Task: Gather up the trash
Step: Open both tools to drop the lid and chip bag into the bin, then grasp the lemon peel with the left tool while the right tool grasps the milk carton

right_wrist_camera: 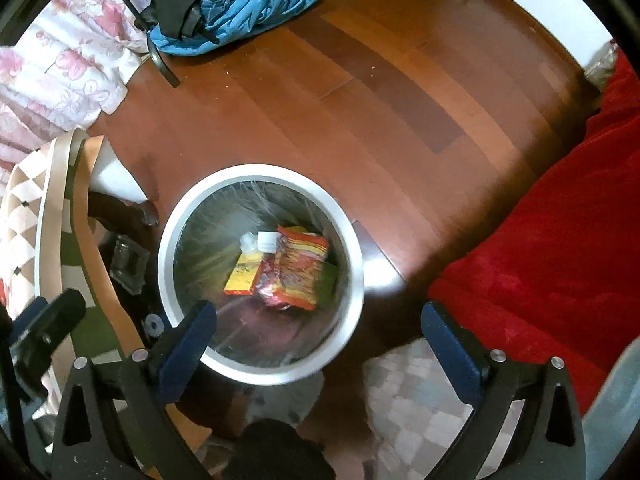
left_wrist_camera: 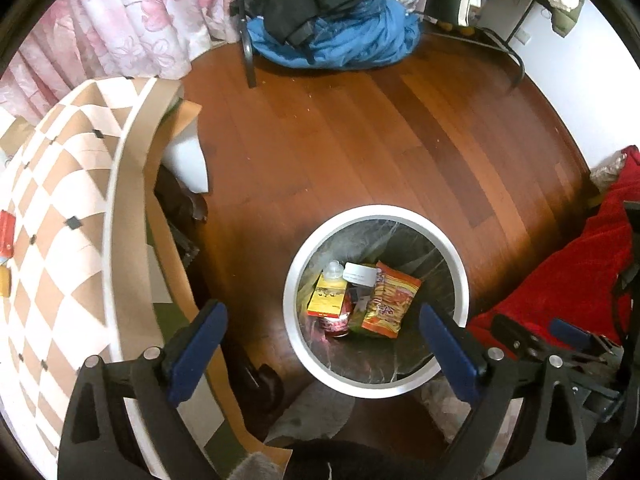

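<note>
While our left gripper (left_wrist_camera: pixel 322 340) and right gripper (right_wrist_camera: pixel 318 340) gape empty, the bin (left_wrist_camera: pixel 294 276) holds wrappers (left_wrist_camera: pixel 390 300); more trash possibly remains on the table (left_wrist_camera: pixel 60 200).

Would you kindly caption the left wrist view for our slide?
Open left gripper above white bin holding snack bag and yellow box.

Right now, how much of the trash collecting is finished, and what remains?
Done: the white bin already holds a yellow box, an orange snack bag and a small bottle. In hand: nothing; the left gripper and right gripper are both open and empty above the bin. Left: small red items lie on the checkered table, possibly trash.
</note>
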A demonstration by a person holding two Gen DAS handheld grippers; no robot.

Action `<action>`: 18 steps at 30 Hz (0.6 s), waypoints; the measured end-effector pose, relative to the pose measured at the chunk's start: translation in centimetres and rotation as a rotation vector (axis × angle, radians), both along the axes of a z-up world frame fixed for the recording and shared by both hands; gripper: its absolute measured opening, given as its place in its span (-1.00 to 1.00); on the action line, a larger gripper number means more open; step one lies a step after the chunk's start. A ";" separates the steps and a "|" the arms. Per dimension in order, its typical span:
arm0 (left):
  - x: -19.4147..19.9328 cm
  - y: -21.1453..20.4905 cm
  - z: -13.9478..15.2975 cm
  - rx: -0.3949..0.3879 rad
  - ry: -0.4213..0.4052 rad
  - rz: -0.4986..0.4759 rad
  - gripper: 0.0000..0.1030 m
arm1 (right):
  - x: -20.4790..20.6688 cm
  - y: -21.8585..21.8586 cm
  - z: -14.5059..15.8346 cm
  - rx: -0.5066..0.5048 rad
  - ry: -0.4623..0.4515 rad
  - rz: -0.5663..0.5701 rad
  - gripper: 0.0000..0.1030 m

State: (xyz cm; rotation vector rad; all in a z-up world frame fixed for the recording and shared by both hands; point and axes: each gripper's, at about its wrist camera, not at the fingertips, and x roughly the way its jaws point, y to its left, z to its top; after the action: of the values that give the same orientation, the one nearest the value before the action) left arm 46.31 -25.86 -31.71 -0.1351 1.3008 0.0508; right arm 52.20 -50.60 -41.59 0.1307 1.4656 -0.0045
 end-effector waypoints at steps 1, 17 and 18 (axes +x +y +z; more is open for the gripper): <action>-0.2 0.1 0.4 0.001 -0.005 0.000 0.92 | -0.4 -0.1 0.9 -0.010 -0.005 0.008 1.00; -4.7 2.0 10.6 0.062 -0.168 0.024 0.92 | -5.7 1.0 12.9 0.032 -0.137 0.037 1.00; -5.1 2.3 11.4 0.061 -0.187 0.027 0.92 | -5.9 1.2 13.9 0.038 -0.153 0.037 1.00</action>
State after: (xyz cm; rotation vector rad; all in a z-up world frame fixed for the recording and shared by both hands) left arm 41.25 -23.57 -20.36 -0.1027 1.1100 0.0981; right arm 46.32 -49.38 -27.69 0.1324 1.3155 0.0623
